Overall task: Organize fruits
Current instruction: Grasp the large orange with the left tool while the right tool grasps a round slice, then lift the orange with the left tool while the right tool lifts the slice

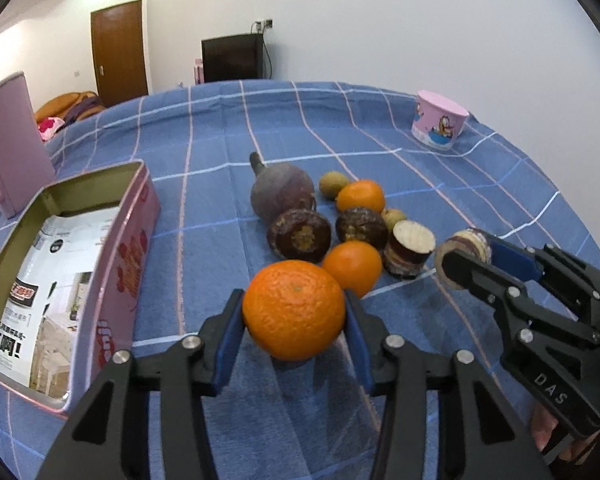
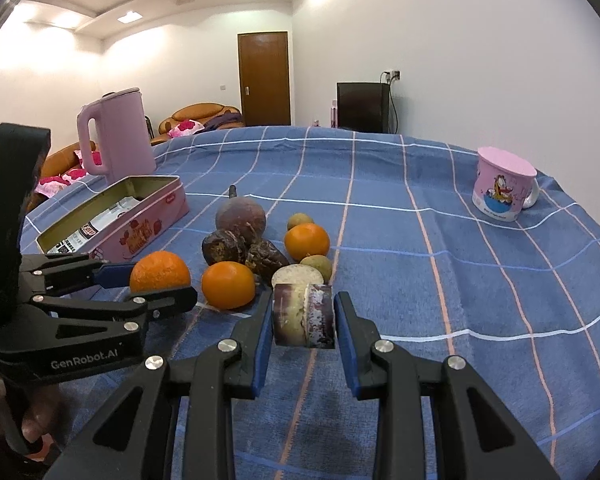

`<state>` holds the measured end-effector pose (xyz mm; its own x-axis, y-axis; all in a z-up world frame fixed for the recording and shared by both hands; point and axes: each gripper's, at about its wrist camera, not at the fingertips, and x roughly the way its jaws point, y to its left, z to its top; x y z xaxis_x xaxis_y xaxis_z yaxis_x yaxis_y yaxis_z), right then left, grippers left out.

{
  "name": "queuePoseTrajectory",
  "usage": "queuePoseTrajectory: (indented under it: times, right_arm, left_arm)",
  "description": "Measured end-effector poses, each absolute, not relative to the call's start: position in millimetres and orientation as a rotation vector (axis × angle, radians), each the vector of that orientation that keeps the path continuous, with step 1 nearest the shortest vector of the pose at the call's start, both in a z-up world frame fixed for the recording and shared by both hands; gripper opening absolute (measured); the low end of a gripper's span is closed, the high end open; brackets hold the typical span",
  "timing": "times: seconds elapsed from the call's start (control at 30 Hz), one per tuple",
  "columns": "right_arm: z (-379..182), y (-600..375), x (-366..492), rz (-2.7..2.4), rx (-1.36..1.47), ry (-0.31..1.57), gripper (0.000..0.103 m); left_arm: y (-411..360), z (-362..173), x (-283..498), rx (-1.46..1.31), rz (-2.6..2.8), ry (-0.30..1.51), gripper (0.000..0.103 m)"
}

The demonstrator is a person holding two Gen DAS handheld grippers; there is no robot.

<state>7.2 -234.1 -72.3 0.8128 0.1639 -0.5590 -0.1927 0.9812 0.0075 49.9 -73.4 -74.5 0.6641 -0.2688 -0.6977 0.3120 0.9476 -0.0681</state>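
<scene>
Where the blue checked cloth (image 1: 228, 128) covers the bench, a white-walled room lies behind it, with a brown door (image 2: 264, 78), a dark cabinet (image 2: 363, 107) and an orange sofa (image 2: 198, 116). On the cloth sit an open pink tin (image 1: 132, 248), a pink kettle (image 2: 118, 136) and a pink cartoon mug (image 2: 502, 186). The left hand-held gripper (image 1: 294, 316) clamps a large orange (image 1: 294, 314) between its blue pads, close to the tin. The right hand-held gripper (image 2: 302, 316) squeezes a cut sugarcane piece (image 2: 304, 316) just in front of the fruit pile (image 1: 332, 220), which holds two more oranges, dark mangosteens and small greenish fruits. The kettle is cut off at the left wrist view's edge; the right wrist view shows it whole. Whether either held fruit touches the cloth cannot be told
</scene>
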Motion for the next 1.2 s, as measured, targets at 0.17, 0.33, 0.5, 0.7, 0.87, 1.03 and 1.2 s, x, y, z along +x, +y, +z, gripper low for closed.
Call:
queuePoseTrajectory:
  times: [0.17, 0.33, 0.5, 0.7, 0.87, 1.03, 1.2]
  right_arm:
    - [-71.6, -232.8, 5.4, 0.189, -0.056, 0.577, 0.032]
    - [-70.6, -233.2, 1.7, 0.189, -0.059, 0.562, 0.032]
    - [-69.7, -232.9, 0.5, 0.187, -0.060, 0.550, 0.032]
    - [-68.4, -233.4, -3.7, 0.186, -0.062, 0.527, 0.032]
    - [-67.3, -233.2, -6.1, 0.188, -0.064, 0.510, 0.032]
    - [-66.2, -233.1, -8.3, 0.190, -0.068, 0.494, 0.032]
    - [-65.3, -233.7, -10.4, 0.189, -0.069, 0.478, 0.032]
  left_arm:
    - [-72.8, -69.0, 42.6, 0.076, -0.302, 0.716, 0.049]
    - [-75.1, -64.9, 35.7, 0.102, -0.286, 0.664, 0.049]
    - [-77.6, -63.2, 31.3, 0.123, -0.278, 0.635, 0.049]
    - [-79.6, -61.5, 27.3, 0.134, -0.271, 0.609, 0.049]
    - [-78.2, -60.1, 25.2, 0.129, -0.268, 0.588, 0.049]
    - [-76.6, -59.2, 20.5, 0.123, -0.267, 0.566, 0.049]
    - [-75.1, -57.6, 18.3, 0.115, -0.261, 0.548, 0.049]
